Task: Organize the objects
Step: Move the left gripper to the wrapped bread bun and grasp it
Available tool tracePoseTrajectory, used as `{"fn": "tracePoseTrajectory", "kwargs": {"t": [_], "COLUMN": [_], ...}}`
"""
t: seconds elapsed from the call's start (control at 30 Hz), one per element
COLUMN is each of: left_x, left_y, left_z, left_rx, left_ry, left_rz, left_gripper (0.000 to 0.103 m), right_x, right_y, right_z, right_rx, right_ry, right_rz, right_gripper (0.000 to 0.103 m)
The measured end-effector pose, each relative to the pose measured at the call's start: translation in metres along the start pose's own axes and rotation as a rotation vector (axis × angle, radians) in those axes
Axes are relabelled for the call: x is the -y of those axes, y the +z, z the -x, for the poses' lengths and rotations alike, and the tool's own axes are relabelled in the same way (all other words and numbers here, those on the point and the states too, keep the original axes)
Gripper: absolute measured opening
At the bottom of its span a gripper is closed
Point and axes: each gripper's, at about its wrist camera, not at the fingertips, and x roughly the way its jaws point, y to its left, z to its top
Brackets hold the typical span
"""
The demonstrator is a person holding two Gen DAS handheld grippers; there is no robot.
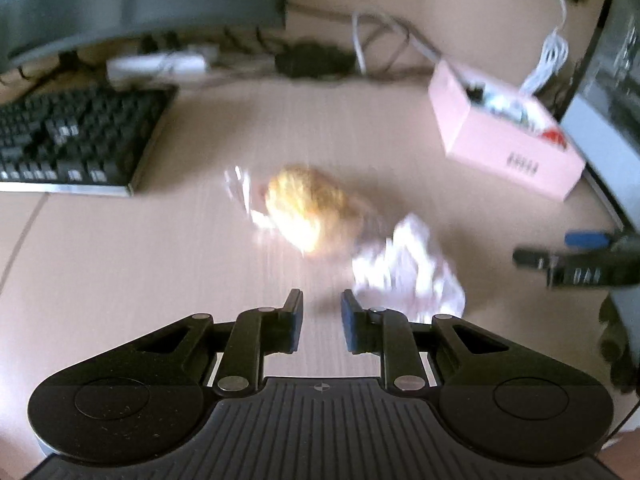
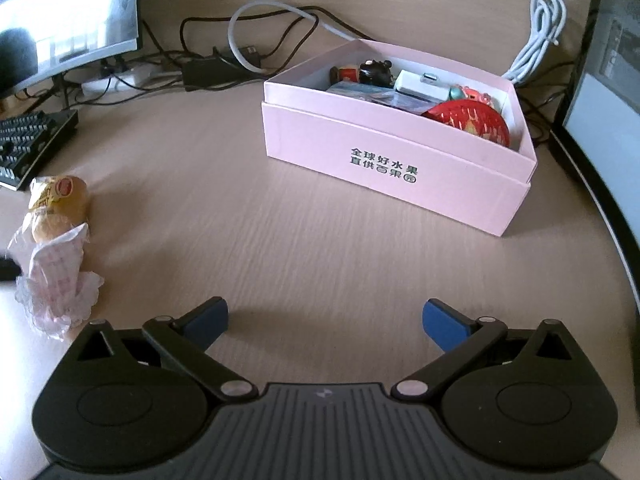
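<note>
A wrapped bun in clear plastic (image 1: 308, 212) lies on the desk, with a crumpled white-and-pink wrapper (image 1: 412, 268) beside it. My left gripper (image 1: 322, 300) hovers just short of them, its jaws a narrow gap apart with nothing between; this view is blurred. The bun (image 2: 56, 204) and the wrapper (image 2: 56, 284) also show at the far left of the right wrist view. A pink open box (image 2: 400, 152) holds several small items. My right gripper (image 2: 326, 322) is wide open and empty, in front of the box, and also shows in the left wrist view (image 1: 536, 258).
A black keyboard (image 1: 76, 140) lies at the left. Monitors (image 2: 68, 12) stand at the back left and the right edge (image 2: 612, 100). Cables and a power strip (image 2: 208, 68) run along the wall, with a white coiled cable (image 2: 540, 32) behind the box.
</note>
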Motion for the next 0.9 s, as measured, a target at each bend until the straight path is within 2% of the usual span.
{"fn": "tracePoseTrajectory", "kwargs": {"t": [0.17, 0.3, 0.43, 0.53, 0.57, 0.6, 0.63, 0.7, 0.77, 0.83, 0.9], "left_x": [0.013, 0.029, 0.038, 0.046, 0.05, 0.054, 0.059, 0.067, 0.074, 0.076, 0.075], "left_y": [-0.003, 0.0, 0.001, 0.003, 0.004, 0.004, 0.004, 0.004, 0.003, 0.001, -0.002], "left_z": [-0.001, -0.006, -0.008, -0.011, -0.012, -0.012, -0.014, -0.018, -0.022, -0.024, -0.018], "left_rx": [0.003, -0.012, -0.012, -0.023, -0.034, -0.045, -0.056, -0.075, -0.089, -0.081, -0.068], "left_ry": [0.028, 0.081, 0.072, 0.042, 0.029, 0.02, 0.011, -0.002, -0.025, -0.046, -0.096], "left_rz": [-0.082, -0.152, -0.127, -0.16, -0.176, -0.192, -0.209, -0.235, -0.24, -0.222, -0.175], "left_gripper": [0.024, 0.024, 0.025, 0.026, 0.033, 0.046, 0.052, 0.074, 0.088, 0.093, 0.089], "right_x": [0.0, 0.0, 0.001, 0.001, 0.002, 0.002, 0.002, 0.003, 0.004, 0.004, 0.005], "right_y": [-0.002, -0.004, -0.001, -0.003, -0.003, -0.004, -0.004, -0.004, -0.004, -0.004, -0.004], "right_z": [-0.001, 0.0, -0.001, 0.0, 0.001, 0.001, 0.001, 0.0, 0.0, 0.0, 0.0], "right_rx": [0.016, 0.024, 0.006, 0.009, 0.011, 0.012, 0.014, 0.018, 0.022, 0.026, 0.032], "right_ry": [0.008, 0.011, 0.017, 0.025, 0.028, 0.032, 0.037, 0.046, 0.053, 0.06, 0.065], "right_rz": [-0.01, -0.009, -0.004, 0.006, 0.011, 0.016, 0.021, 0.031, 0.04, 0.046, 0.052], "right_gripper": [0.103, 0.103, 0.103, 0.103, 0.103, 0.103, 0.103, 0.103, 0.103, 0.103, 0.103]}}
